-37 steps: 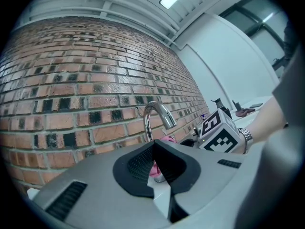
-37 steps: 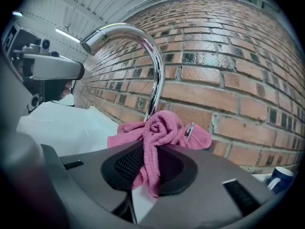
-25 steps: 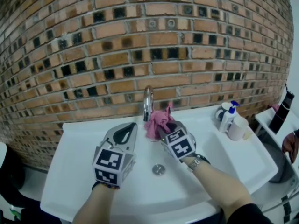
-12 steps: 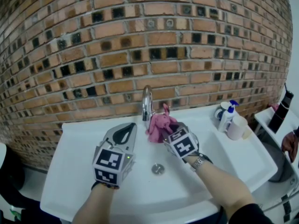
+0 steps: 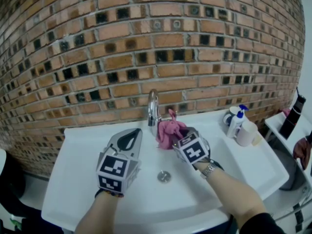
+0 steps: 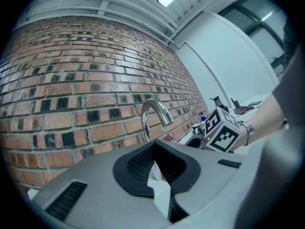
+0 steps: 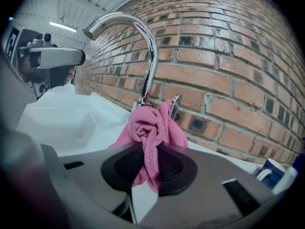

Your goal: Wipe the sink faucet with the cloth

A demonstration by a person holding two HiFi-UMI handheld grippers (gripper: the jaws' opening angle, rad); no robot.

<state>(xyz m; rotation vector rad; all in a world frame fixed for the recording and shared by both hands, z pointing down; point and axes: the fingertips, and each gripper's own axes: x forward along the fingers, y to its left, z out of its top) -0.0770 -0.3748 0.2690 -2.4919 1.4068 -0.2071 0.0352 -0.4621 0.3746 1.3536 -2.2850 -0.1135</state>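
- The right gripper (image 7: 145, 168) has its jaws clamped on a bunched pink cloth (image 7: 148, 130). Most of the wad bulges out ahead of the pads.
- The cloth sits at the foot of the faucet (image 5: 153, 106), on its right side in the head view. Whether it presses on the metal or lies just beside it cannot be told.
- The faucet's stem rises upright from the back rim of the sink (image 5: 73, 150), in front of the brick wall. It then arches toward the person, with the spout down over the basin.
- From the right jaws the stem lies just ahead and slightly left, so a wipe would likely run up that upright axis and over the curve.
- The left gripper (image 5: 135, 131) hangs over the basin left of the faucet, jaws closed on nothing. The right hand, with the cloth, is the nearer to the stem.
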